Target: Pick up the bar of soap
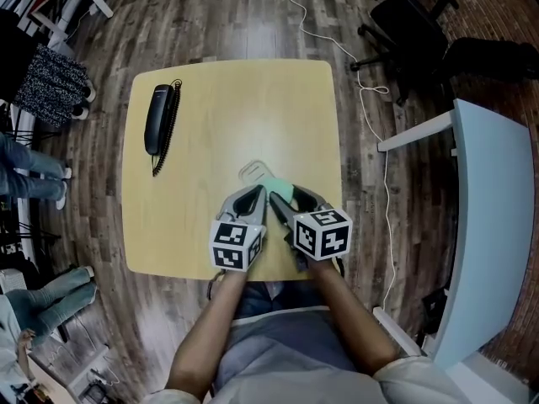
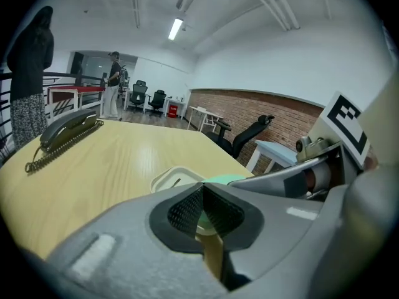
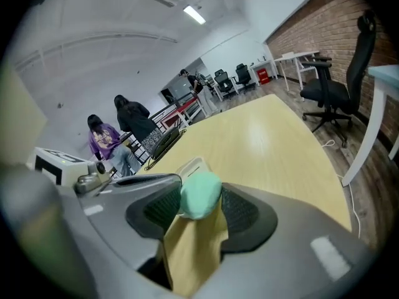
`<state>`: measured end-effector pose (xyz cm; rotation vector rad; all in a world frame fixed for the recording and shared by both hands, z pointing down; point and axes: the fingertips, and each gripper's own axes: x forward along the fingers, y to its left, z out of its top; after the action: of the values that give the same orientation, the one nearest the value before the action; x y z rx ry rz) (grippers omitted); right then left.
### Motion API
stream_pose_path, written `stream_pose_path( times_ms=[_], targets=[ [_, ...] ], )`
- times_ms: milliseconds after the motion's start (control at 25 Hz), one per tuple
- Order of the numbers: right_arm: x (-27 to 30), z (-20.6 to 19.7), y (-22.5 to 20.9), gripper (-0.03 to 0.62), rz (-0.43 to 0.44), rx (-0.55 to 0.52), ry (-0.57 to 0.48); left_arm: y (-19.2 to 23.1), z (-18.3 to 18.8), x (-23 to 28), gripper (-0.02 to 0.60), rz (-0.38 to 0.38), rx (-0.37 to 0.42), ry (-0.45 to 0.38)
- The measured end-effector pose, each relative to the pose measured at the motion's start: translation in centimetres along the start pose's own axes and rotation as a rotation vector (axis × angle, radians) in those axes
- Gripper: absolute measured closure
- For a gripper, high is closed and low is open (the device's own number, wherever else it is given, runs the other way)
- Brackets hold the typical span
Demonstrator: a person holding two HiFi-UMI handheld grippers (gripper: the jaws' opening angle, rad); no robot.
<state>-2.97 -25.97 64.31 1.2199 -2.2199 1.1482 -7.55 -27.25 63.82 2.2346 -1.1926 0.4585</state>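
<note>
A pale green bar of soap (image 1: 282, 194) lies on the wooden table (image 1: 236, 99) just right of a cream soap dish (image 1: 253, 173). My right gripper (image 1: 289, 195) has its jaws spread wide on either side of the soap. In the right gripper view the soap (image 3: 201, 195) fills almost the whole gap between the dark pads (image 3: 156, 209), and I see no firm squeeze. My left gripper (image 1: 262, 194) rests close beside it, jaws shut and holding nothing. In the left gripper view the soap (image 2: 224, 180) and dish (image 2: 171, 178) show just past the closed tips (image 2: 201, 189).
A black corded telephone (image 1: 160, 118) lies at the table's far left. A black office chair (image 1: 404, 32) and a white cable (image 1: 370, 99) are on the floor to the right, beside a pale blue desk (image 1: 497, 209). People stand off to the left (image 1: 34, 167).
</note>
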Motion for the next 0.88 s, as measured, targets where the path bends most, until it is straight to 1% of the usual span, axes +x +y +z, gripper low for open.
stream_pose_path(
  times_ms=[80,160,240,320,440,560,720,880],
  targets=[
    [-0.5,0.7,0.7,0.415,0.007,-0.044,-0.035,0.5,-0.2,-0.1,0.575,0.017,-0.009,0.015],
    [-0.6,1.4,1.4,0.455,0.036,-0.06,-0.066,1.1,-0.8,-0.1,0.576,0.037,-0.018,0.046],
    [-0.2,1.4,2.0,0.457,0.076,-0.048,-0.059,1.4,-1.1,-0.2,0.577,0.048,-0.017,0.054],
    [0.6,1.0,2.4,0.448,0.095,-0.044,-0.024,1.5,-1.1,-0.2,0.577,0.05,-0.006,0.055],
    [1.3,0.5,2.3,0.459,0.082,-0.052,0.007,1.3,-1.2,-0.1,0.577,0.045,-0.001,0.06],
    [1.7,0.4,2.0,0.461,0.078,-0.037,0.007,1.3,-1.2,-0.1,0.577,0.043,-0.006,0.055],
    [2.1,0.7,1.8,0.462,0.094,-0.005,-0.007,1.5,-0.8,-0.1,0.577,0.045,-0.014,0.044],
    [2.2,0.9,2.0,0.462,0.11,0.0,0.003,1.7,-0.7,-0.1,0.577,0.047,-0.019,0.044]
  ],
)
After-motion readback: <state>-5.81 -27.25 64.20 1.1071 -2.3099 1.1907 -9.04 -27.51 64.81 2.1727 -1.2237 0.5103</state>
